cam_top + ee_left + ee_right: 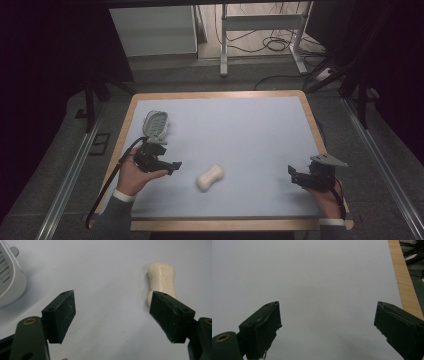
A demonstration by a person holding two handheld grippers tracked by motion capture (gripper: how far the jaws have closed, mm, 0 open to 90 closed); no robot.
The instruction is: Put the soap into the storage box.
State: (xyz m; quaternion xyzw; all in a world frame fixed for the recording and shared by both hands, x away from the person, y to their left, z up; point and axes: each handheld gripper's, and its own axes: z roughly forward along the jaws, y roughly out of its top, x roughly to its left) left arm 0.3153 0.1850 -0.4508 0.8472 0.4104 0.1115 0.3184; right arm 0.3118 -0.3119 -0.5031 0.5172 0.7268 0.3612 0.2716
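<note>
A cream bar of soap point(210, 177) with a pinched waist lies near the table's middle front. In the left gripper view the soap point(162, 281) sits just past the right jaw. A white slotted soap dish point(156, 125) rests at the left, and its edge point(10, 282) fills the upper left corner of that view. My left gripper point(169, 165) is open, hovering between dish and soap; nothing lies between its jaws point(113, 315). My right gripper point(296, 176) is open at the front right, over bare mat point(327, 322).
The pale blue mat point(240, 130) covers a wooden-edged table point(310, 115). The wooden edge point(404, 280) runs close by the right gripper. Behind the table stand a white cabinet point(155, 30) and a metal frame point(260, 35) with cables on the floor.
</note>
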